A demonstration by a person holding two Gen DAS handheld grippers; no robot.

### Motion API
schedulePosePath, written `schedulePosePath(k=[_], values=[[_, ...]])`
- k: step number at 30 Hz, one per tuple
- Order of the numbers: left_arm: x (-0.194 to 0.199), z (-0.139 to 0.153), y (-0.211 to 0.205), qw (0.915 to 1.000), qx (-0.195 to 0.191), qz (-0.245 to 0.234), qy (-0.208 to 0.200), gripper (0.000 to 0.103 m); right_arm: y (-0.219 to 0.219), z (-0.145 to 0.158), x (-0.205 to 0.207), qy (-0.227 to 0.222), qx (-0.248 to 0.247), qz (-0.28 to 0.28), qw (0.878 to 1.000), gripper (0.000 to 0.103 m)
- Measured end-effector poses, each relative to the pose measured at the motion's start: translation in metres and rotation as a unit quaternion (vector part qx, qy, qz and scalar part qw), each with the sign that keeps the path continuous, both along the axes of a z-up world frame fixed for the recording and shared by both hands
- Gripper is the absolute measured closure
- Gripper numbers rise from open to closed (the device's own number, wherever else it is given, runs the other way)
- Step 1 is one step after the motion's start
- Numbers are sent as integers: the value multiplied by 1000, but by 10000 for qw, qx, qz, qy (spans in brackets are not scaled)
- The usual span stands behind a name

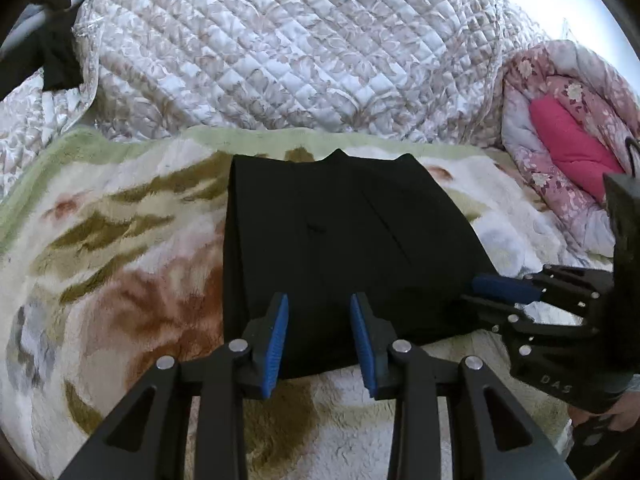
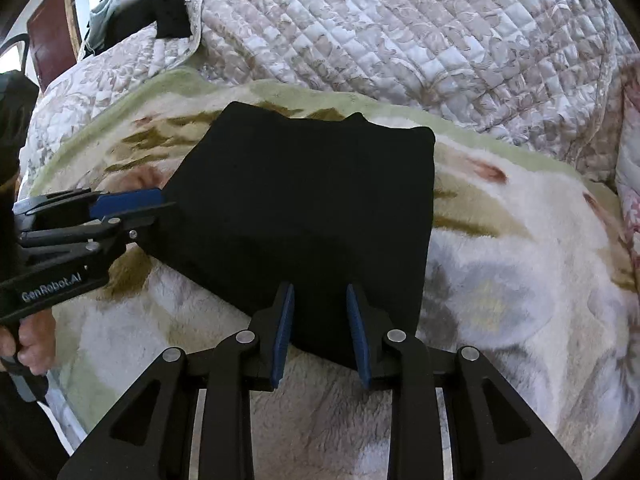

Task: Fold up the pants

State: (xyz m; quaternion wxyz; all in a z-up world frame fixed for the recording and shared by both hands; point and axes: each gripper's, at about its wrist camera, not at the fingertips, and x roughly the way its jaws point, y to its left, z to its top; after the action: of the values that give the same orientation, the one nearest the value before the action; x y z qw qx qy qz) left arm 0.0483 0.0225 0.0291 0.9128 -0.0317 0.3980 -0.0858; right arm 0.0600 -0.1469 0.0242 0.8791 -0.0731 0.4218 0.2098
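Observation:
Black pants (image 1: 344, 240) lie folded into a compact rectangle on a fleece blanket (image 1: 120, 280); they also show in the right wrist view (image 2: 312, 208). My left gripper (image 1: 320, 320) is open and empty, its blue pads hovering over the near edge of the pants. It also shows at the left of the right wrist view (image 2: 160, 200), at the pants' left edge. My right gripper (image 2: 320, 320) is open and empty over the near edge. It shows in the left wrist view (image 1: 480, 288) at the pants' right corner.
A quilted white-and-beige bedspread (image 1: 288, 40) is bunched up behind the blanket. A pink floral comforter (image 1: 568, 136) lies at the far right. Dark clothes (image 2: 168, 4) hang at the far left. The fleece blanket (image 2: 520, 280) spreads around the pants.

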Motion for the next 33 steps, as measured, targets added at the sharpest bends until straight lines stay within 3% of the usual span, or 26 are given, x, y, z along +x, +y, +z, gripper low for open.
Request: schedulePosePath(k=[4, 7, 13, 21, 24, 28, 30, 33], values=[[0, 5, 0, 10000, -8, 76, -30, 67, -10, 13, -4, -252, 204, -170, 9993, 75], [0, 1, -2, 9999, 81, 65, -40, 67, -13, 0, 7, 6, 7, -384, 9993, 75], [1, -3, -2, 10000, 60, 44, -42, 67, -27, -6, 17, 364, 501, -604, 9962, 73], [1, -1, -1, 10000, 65, 9, -41, 64, -29, -1, 14, -23, 28, -865, 9962, 72], [2, 2, 4, 9995, 184, 271, -49, 62, -39, 0, 17, -49, 17, -1127, 9936, 72], [2, 2, 15, 9985, 93, 533, 39, 61, -34, 8, 12, -228, 178, -968, 9949, 72], [-1, 7, 12, 9982, 240, 541, -102, 61, -25, 13, 6, -386, 199, -756, 9962, 72], [-9, 16, 4, 9978, 364, 447, -339, 61, -13, 13, 0, -495, 137, -490, 9975, 58]])
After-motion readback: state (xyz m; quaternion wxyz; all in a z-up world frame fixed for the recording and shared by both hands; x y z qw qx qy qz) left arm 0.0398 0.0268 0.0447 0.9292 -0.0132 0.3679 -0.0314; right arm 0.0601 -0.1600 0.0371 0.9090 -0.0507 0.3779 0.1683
